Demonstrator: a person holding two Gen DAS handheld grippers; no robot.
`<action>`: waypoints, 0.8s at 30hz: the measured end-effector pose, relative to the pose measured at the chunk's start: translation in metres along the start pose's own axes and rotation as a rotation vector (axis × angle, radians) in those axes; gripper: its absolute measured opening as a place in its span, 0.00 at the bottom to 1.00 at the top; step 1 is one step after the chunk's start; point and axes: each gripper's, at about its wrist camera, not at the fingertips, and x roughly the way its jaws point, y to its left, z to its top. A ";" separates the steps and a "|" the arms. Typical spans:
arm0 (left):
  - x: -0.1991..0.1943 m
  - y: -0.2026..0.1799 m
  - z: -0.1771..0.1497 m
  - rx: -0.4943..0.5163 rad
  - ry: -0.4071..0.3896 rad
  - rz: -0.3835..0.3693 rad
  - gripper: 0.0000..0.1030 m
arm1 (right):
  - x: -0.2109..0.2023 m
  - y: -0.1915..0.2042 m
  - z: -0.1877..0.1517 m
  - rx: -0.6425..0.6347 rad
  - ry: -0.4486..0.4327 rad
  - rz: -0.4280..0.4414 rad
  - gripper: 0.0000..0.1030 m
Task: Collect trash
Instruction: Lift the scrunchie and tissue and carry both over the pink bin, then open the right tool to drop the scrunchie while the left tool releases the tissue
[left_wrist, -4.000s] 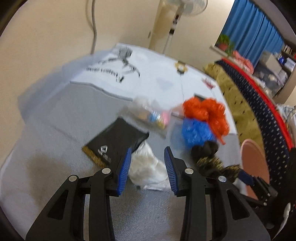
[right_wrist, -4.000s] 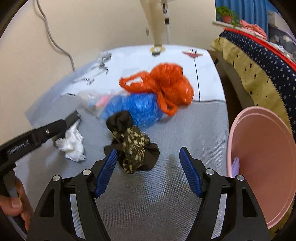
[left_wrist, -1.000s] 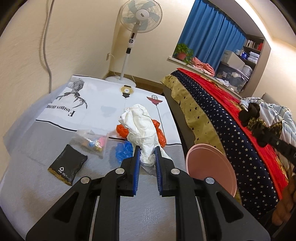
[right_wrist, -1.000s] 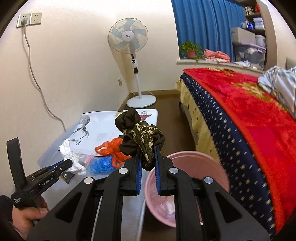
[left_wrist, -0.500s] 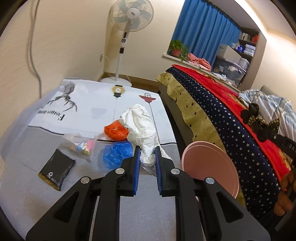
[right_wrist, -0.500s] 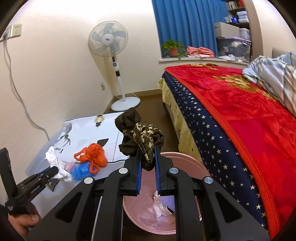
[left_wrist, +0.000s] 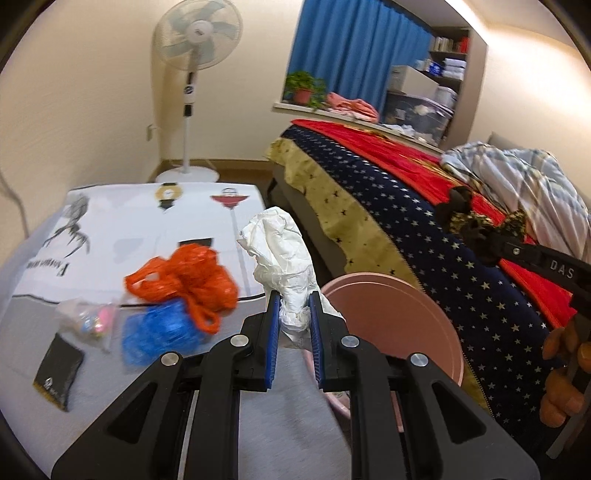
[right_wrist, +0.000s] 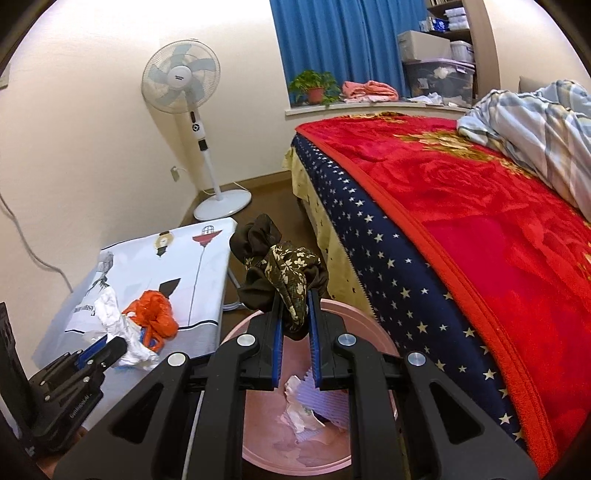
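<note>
My left gripper (left_wrist: 293, 309) is shut on a crumpled white plastic bag (left_wrist: 282, 254), held over the table's right edge beside the pink bin (left_wrist: 399, 321). My right gripper (right_wrist: 294, 308) is shut on a dark floral cloth bundle (right_wrist: 279, 266) directly above the pink bin (right_wrist: 373, 325), which holds paper scraps. On the table lie an orange bag (left_wrist: 184, 277), a blue bag (left_wrist: 159, 334), a clear packet (left_wrist: 88, 319) and a black pouch (left_wrist: 57, 371). In the right wrist view the left gripper (right_wrist: 99, 349) with its white bag (right_wrist: 122, 325) shows at lower left.
The bed with a red blanket (right_wrist: 480, 221) and starred navy side (left_wrist: 424, 236) runs along the right of the bin. A standing fan (right_wrist: 184, 85) is in the far corner. The table is covered by a white printed cloth (left_wrist: 122, 221). A hand (left_wrist: 565, 373) grips the right tool.
Both grippers have moved right toward the bin, each keeping its load. The right one now hangs over the bin's mouth. The left has neared the table's right edge.
</note>
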 end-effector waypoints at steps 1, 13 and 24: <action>0.002 -0.004 0.000 0.004 0.001 -0.008 0.15 | 0.001 -0.001 0.000 0.002 0.005 -0.005 0.12; 0.034 -0.034 -0.004 0.046 0.042 -0.081 0.15 | 0.011 -0.019 -0.002 0.041 0.035 -0.053 0.12; 0.046 -0.044 -0.010 0.051 0.073 -0.114 0.15 | 0.013 -0.023 -0.001 0.052 0.041 -0.065 0.13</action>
